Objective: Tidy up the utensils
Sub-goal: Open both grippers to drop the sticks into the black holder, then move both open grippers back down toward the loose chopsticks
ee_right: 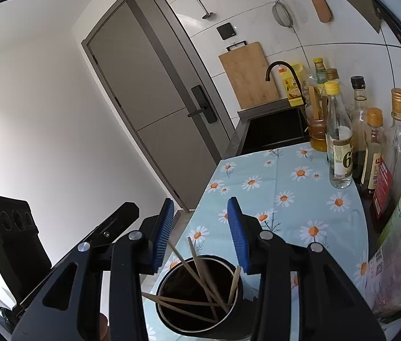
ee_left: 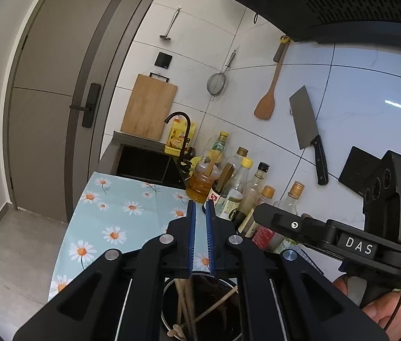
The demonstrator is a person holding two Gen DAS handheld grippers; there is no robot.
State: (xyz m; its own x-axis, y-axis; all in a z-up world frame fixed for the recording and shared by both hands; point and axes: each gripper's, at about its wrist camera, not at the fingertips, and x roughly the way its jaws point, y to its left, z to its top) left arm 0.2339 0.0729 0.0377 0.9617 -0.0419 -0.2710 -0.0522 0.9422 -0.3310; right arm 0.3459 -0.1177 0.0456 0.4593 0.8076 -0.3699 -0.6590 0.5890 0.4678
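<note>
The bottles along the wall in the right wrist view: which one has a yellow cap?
The clear glass bottle with the white and green label, standing on the daisy cloth closest to the table's middle. Its neighbours have black or gold caps.

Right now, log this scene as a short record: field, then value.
setting: kitchen counter with a daisy-print cloth
holder: dark round pot on the cloth, below both grippers
contents: several wooden chopsticks, loosely crossed, leaning at different angles
left gripper: jaws nearly together, nothing visible between them
right gripper: jaws wide open, empty, above the pot
behind: bottles along the tiled wall
wall: cleaver, wooden spatula, strainer
</note>
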